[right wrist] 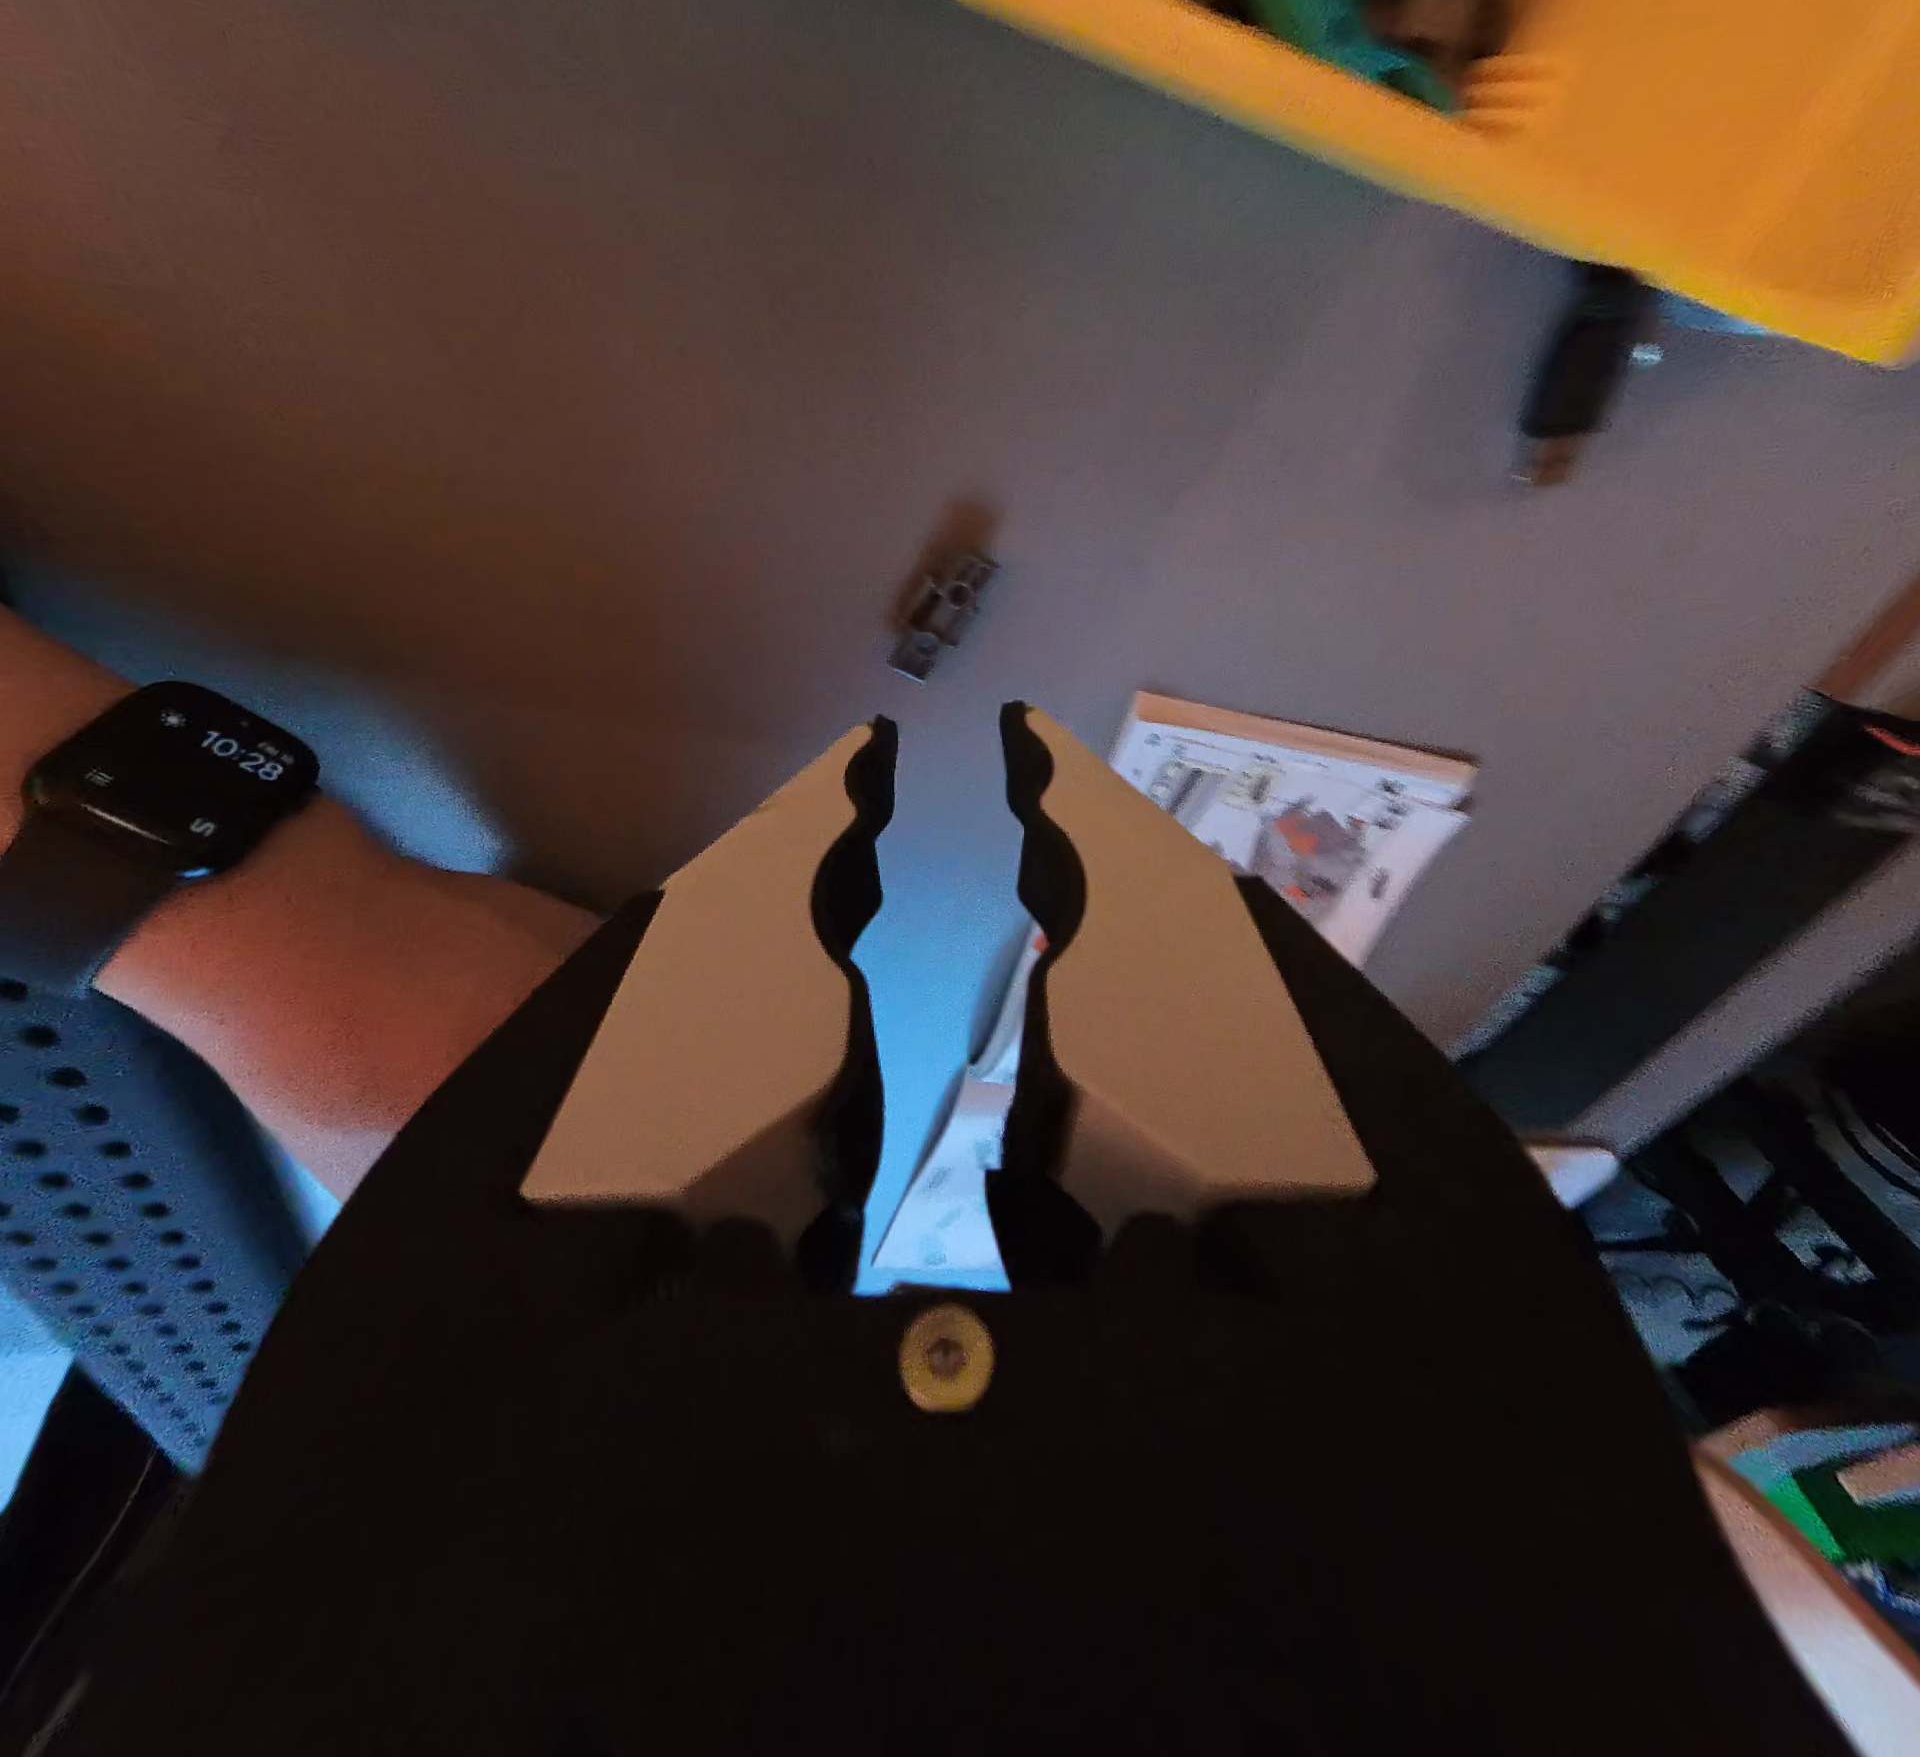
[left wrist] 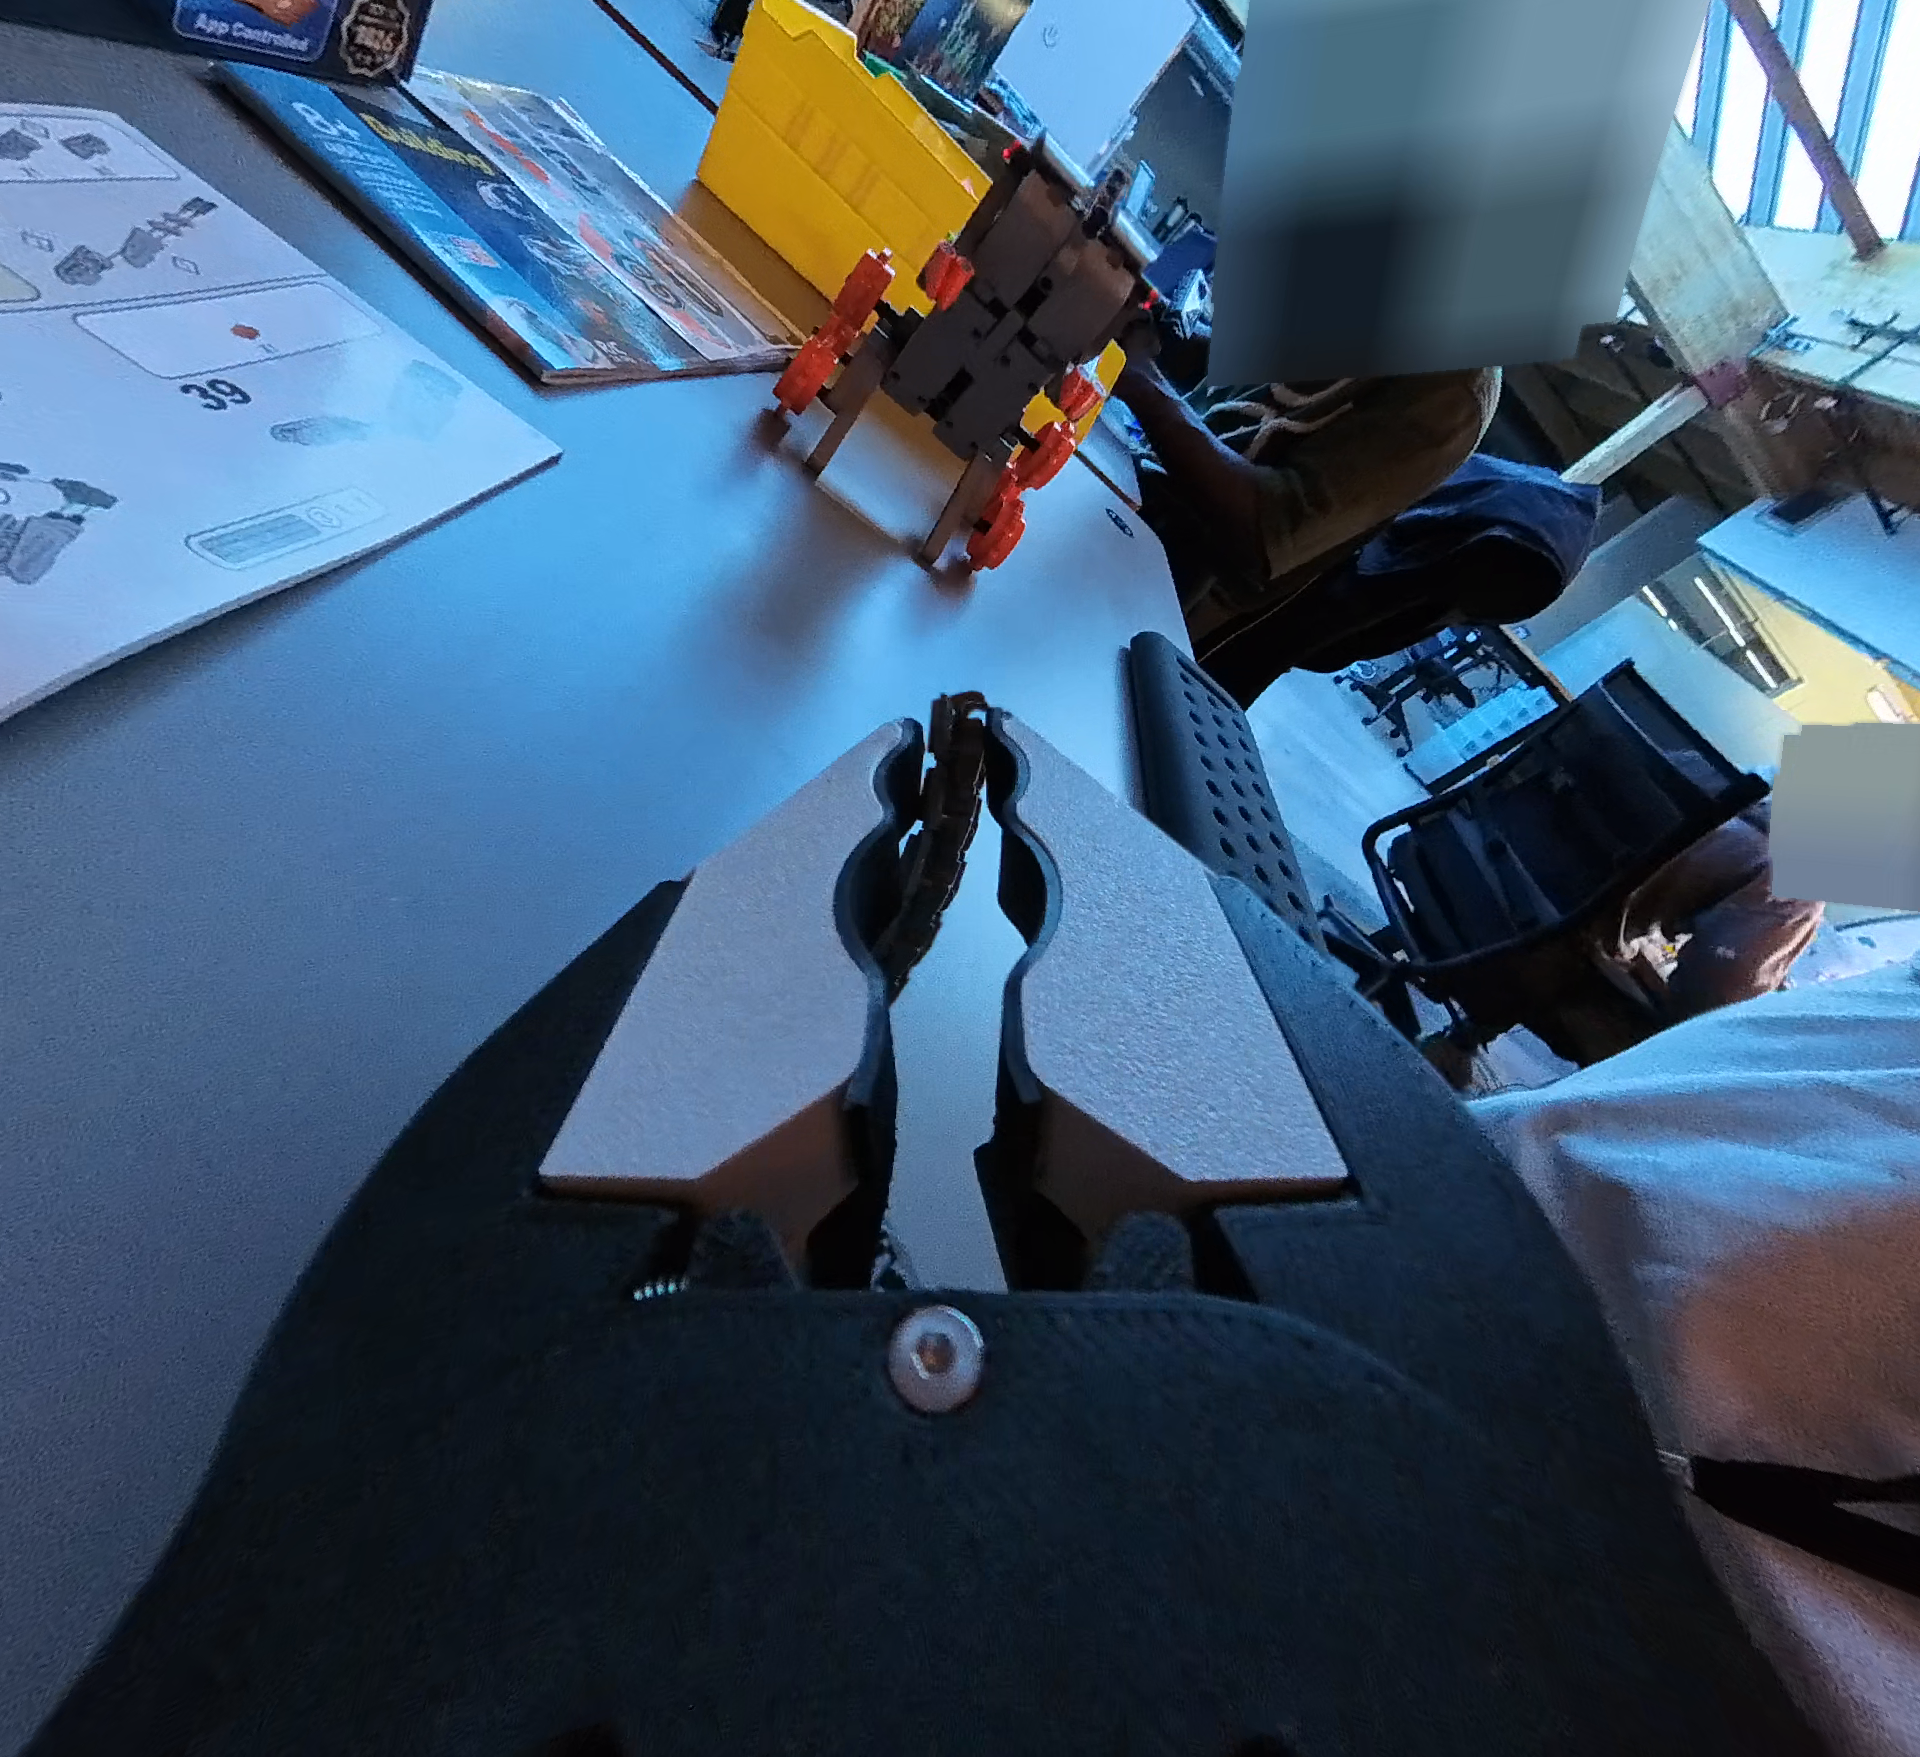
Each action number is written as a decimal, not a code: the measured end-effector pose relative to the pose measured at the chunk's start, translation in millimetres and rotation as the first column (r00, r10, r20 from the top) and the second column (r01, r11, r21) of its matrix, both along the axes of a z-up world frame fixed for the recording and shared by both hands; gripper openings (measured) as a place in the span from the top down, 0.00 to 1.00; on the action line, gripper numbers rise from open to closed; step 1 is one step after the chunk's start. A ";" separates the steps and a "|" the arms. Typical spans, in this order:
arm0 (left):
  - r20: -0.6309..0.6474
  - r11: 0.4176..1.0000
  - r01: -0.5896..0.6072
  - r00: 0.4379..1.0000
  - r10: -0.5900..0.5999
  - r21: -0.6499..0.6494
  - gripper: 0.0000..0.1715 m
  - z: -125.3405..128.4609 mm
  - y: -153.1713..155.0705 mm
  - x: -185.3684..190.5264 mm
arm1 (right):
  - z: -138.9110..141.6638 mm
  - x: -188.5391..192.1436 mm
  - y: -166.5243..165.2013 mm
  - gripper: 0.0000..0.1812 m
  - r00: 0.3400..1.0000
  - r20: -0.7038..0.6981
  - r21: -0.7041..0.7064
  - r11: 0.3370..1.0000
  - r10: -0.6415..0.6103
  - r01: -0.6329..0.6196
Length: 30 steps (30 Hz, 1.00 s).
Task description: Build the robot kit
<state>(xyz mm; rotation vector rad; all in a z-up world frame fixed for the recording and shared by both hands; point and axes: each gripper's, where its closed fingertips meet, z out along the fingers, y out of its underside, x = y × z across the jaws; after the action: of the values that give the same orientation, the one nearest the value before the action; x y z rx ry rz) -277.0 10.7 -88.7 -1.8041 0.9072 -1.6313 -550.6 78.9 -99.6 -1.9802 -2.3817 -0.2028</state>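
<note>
Left gripper (left wrist: 954, 720) clamps dark toothed piece (left wrist: 940, 834) — grey-red model (left wrist: 977, 357) ahead.

Before you runs a grey table (left wrist: 436, 876) — on it lie an open instruction booklet (left wrist: 187, 419), a blue manual (left wrist: 488, 242), a yellow bin (left wrist: 831, 149) and a dark brick model with red wheels (left wrist: 966, 357). Under your right wrist, a small grey brick (right wrist: 940, 606) rests apart.

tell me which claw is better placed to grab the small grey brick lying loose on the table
Right. The right claw is open and empty, with the small grey brick just ahead of its tips. The left claw is shut on a dark toothed piece.
</note>
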 end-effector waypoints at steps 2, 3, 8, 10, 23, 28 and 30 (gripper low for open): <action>-0.012 1.000 0.006 1.000 -0.006 0.019 0.94 -0.3 -2.3 1.7 | -16.3 0.7 -0.9 0.88 0.999 0.026 -0.062 0.998 -0.023 0.025; -0.018 1.000 0.013 1.000 -0.013 0.028 0.94 -0.5 -4.0 2.9 | -22.3 -0.5 1.0 0.88 0.998 0.025 -0.089 0.995 -0.051 0.053; -0.047 0.997 0.027 0.999 -0.024 0.071 0.94 -1.6 -8.0 5.7 | -45.6 3.8 5.1 0.88 0.989 0.050 -0.204 0.968 -0.137 0.145; -0.050 0.997 0.029 0.998 -0.026 0.068 0.94 -2.3 -8.4 6.0 | -51.9 5.7 8.5 0.88 0.984 0.061 -0.226 0.958 -0.168 0.178; -0.034 0.999 0.029 0.999 -0.028 0.033 0.94 -1.8 -8.5 2.6 | -60.9 3.3 7.6 0.94 0.977 0.082 -0.250 0.945 -0.196 0.210; -0.003 1.000 0.022 1.000 -0.022 -0.005 0.94 0.4 -7.8 -2.5 | 33.2 -30.0 -1.5 0.94 0.970 -0.228 -0.190 0.981 -0.088 0.044; 0.015 0.999 0.016 1.000 -0.015 -0.039 0.94 1.1 -5.1 -5.2 | 107.5 -36.4 -9.1 0.94 0.860 -0.510 -0.083 0.995 0.002 -0.052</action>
<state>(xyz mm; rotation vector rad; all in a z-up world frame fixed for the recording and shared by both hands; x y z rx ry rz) -282.2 5.5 -87.6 -1.8133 0.8909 -1.6807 -587.0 69.8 7.9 -1.7460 -2.0950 0.3981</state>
